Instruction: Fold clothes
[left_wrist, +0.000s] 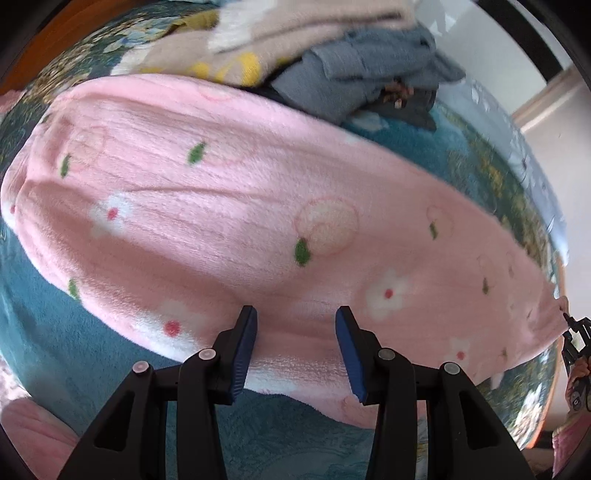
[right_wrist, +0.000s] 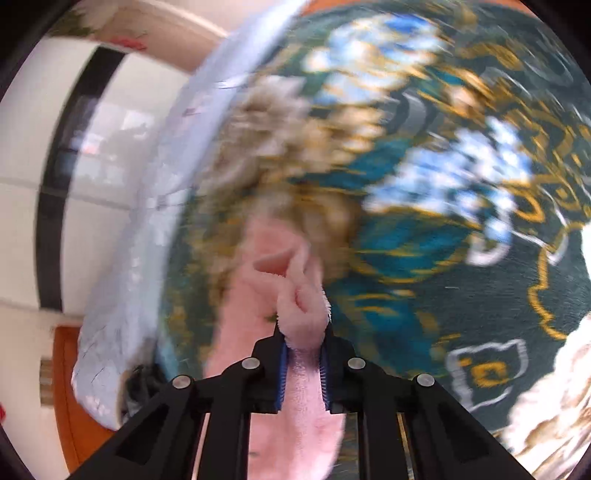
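pinching pink fleece garment (right_wrist: 303, 325), right tongs (right_wrist: 303, 354) clamped; left tongs (left_wrist: 295, 332) spread above it.

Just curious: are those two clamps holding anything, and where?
The right gripper pinches the pink fleece garment by a bunched end; the left gripper holds nothing.

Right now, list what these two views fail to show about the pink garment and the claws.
- Left wrist view: pink garment near edge hidden behind left claw.
- Left wrist view: right claw tiny at the frame's edge.
- Right wrist view: bedspread motion-blurred; the garment's spread hidden below the right claw.
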